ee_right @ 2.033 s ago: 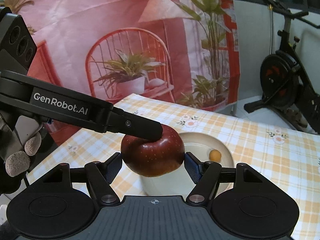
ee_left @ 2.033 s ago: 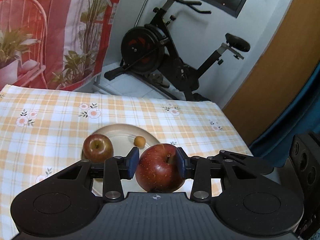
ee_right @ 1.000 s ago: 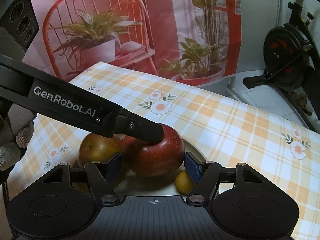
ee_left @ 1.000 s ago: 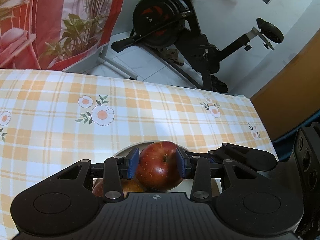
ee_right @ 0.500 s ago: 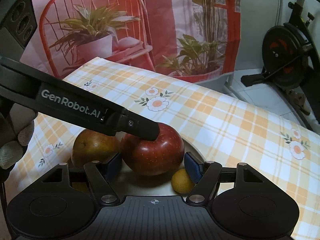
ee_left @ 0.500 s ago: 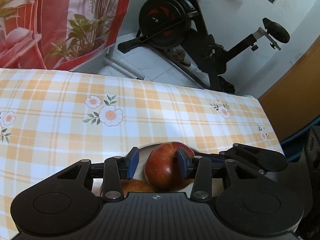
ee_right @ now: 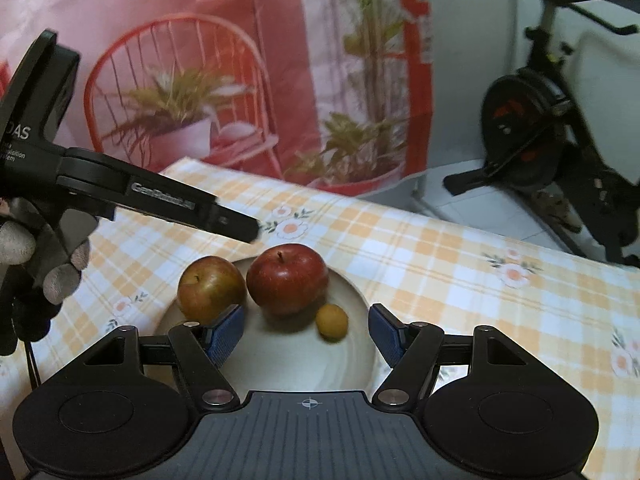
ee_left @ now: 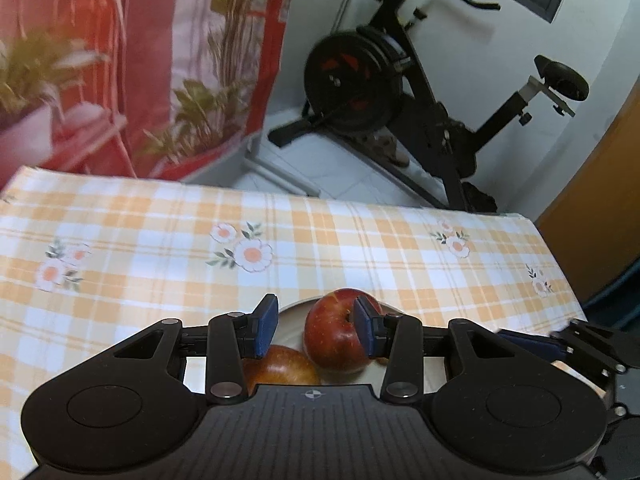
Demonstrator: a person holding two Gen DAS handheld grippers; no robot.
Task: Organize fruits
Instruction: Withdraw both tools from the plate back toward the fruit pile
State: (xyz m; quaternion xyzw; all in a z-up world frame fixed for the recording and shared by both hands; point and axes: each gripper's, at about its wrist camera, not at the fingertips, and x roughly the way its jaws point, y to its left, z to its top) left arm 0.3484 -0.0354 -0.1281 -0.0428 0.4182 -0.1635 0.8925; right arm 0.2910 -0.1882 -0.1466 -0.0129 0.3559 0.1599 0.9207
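Red apple, russet apple, small orange fruit lay on plate; left gripper and right gripper both parted, empty.

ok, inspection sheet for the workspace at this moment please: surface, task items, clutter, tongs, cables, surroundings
Surface: table under an orange-and-white checked cloth with flower prints.
Job's things: cream plate holds a red apple, a brownish apple touching it, and a small orange fruit lying apart.
Clutter: nothing seen.
Tongs: left tongs open above the plate, holding nothing; the red apple lies below, nearer one pad. Right tongs open and empty, plate showing between them.
Cables: a thin dark cord under the gloved hand holding the left tongs.
Surroundings: exercise bike, red printed backdrop with chair and plants.
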